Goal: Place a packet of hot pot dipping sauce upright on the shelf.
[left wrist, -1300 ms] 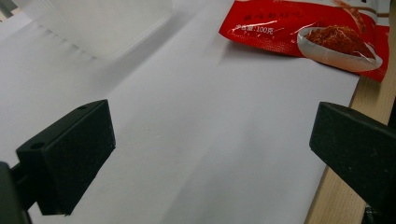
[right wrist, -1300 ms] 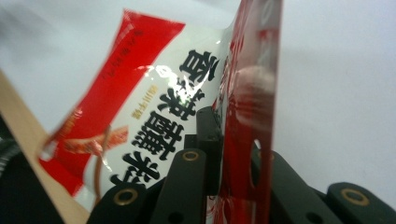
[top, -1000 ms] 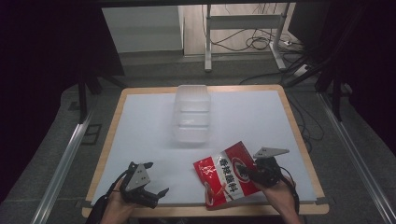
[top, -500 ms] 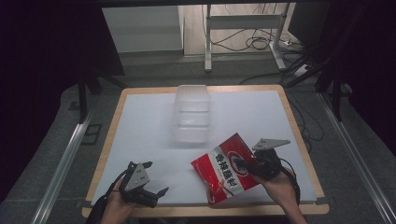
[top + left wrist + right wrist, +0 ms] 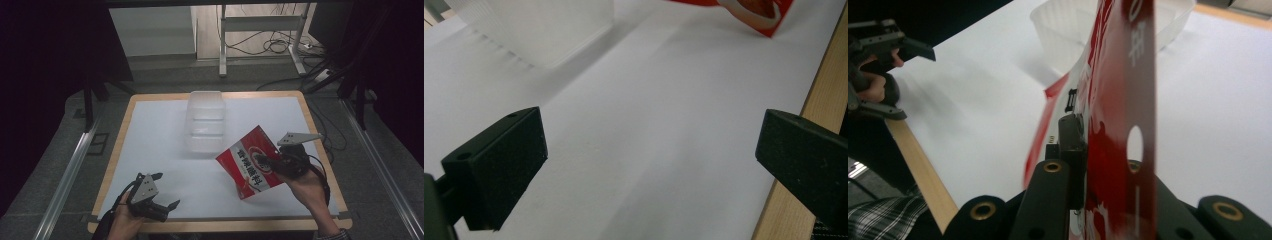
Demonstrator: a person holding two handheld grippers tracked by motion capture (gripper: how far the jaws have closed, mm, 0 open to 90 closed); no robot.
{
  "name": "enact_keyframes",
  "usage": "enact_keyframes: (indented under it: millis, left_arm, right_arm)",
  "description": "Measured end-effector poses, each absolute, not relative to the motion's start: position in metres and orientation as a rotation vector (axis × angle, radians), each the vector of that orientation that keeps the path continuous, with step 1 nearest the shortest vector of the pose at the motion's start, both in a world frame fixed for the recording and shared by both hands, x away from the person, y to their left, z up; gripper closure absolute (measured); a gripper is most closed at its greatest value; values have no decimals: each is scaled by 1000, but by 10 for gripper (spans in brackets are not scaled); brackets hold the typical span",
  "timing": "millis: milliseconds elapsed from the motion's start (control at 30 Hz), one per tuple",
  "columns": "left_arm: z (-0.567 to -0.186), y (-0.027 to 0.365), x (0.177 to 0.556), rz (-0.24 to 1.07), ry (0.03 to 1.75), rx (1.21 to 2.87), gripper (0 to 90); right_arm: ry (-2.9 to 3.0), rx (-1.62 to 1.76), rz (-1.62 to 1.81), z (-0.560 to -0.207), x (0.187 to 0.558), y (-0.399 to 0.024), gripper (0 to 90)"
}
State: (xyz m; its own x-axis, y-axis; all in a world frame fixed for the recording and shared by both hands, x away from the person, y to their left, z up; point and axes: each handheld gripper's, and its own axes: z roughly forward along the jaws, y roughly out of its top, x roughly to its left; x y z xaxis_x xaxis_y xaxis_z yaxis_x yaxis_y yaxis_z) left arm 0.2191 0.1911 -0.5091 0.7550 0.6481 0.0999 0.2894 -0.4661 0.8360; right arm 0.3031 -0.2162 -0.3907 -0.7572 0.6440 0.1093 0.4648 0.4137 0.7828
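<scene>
A red snack packet [image 5: 250, 162] with white print hangs tilted above the white table top [image 5: 165, 125], front right. My right gripper [image 5: 272, 164] is shut on the packet's right edge; in the right gripper view the packet [image 5: 1110, 115] stands edge-on between the closed jaws, its hang hole visible. My left gripper [image 5: 165, 192] rests near the front left edge, jaws wide open with nothing between them; the left gripper view shows its fingers [image 5: 499, 170] spread over bare white table. A clear plastic container [image 5: 205, 122] stands at mid-table, behind the packet.
The table has a wooden rim [image 5: 220, 225] around the white top. The clear container [image 5: 534, 30] is ahead of the left gripper. Metal rails [image 5: 65, 175] run along both sides of the table; cables [image 5: 260, 45] lie on the floor beyond.
My right gripper has lifted the red packet off the table and tilted it upward. The left gripper has stayed put.
</scene>
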Motion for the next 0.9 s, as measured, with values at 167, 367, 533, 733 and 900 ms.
enact_keyframes:
  millis: [167,367,533,733,900]
  left_arm:
    - [-509,191,219,518,704,2073,1]
    - [-509,191,219,522,694,2090,1]
    - [-509,191,219,515,699,2086,1]
    - [-509,190,219,519,691,2095,1]
    - [-509,190,219,521,689,2099,1]
  right_arm:
    - [2442,960,1229,-379,308,-217,878]
    - [2409,943,1145,-369,318,-217,879]
    - [2388,969,1146,-361,335,-225,879]
    - [2395,974,1169,-355,348,-224,878]
    - [2402,959,1185,-347,359,-220,878]
